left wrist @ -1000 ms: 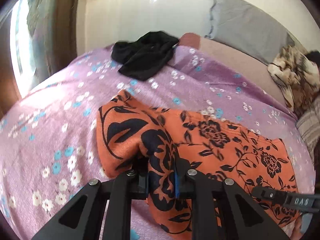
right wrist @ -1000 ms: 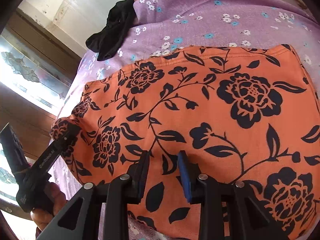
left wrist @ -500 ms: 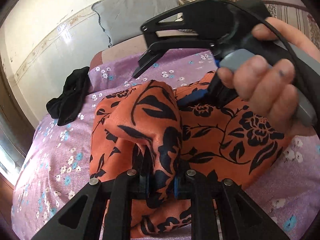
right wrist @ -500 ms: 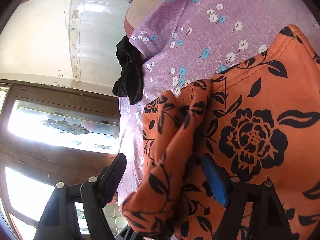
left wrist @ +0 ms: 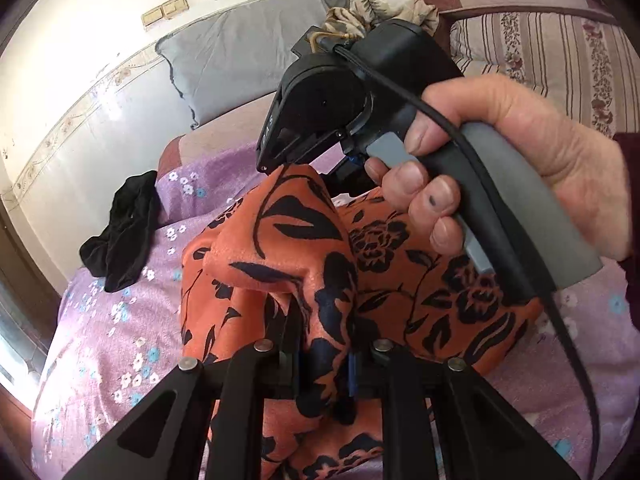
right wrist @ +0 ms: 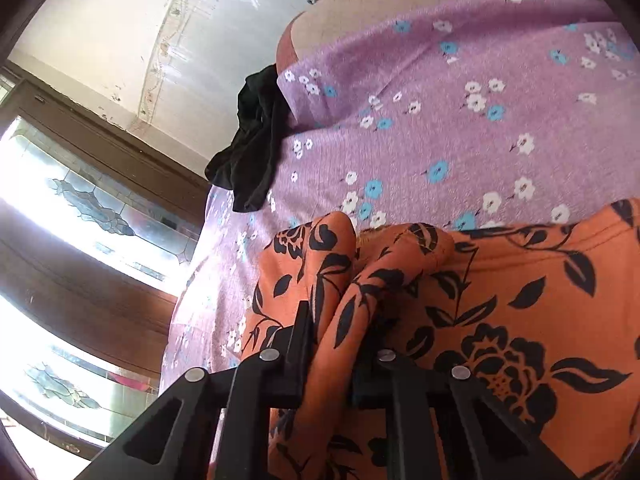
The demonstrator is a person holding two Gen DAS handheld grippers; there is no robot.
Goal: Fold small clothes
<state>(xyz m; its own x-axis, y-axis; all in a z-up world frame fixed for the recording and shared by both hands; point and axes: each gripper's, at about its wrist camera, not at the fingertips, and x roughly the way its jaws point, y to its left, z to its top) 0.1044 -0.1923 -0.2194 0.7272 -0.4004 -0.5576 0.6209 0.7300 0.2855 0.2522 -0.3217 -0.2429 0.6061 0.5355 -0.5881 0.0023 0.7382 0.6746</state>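
Orange garment with black flower print [left wrist: 400,280] spread on the purple flowered bedspread [left wrist: 120,320], bunched and lifted at its near-left corner. Left tongs [left wrist: 324,364] clenched on a raised fold of that orange cloth, fabric pinched tight between the blue-padded fingers [left wrist: 352,372] and draping down over them. Right tongs [right wrist: 332,344] closing onto another ridge of the same garment [right wrist: 520,300], cloth standing up between the jaws and pressed from both sides. Right tongs also seen from the left wrist camera [left wrist: 272,160], tip down at the peak of the lifted fold, gripped by a hand [left wrist: 500,152] with fingers curled round the grey trigger, a black cable running down past the wrist. Beyond the garment, toward the wall, a crumpled black piece of clothing [left wrist: 120,232] at the bedspread's edge, well apart from the orange one; same black heap in the right wrist view [right wrist: 252,148]. Further behind the garment, a grey pillow [left wrist: 240,64] leaning against the wall.
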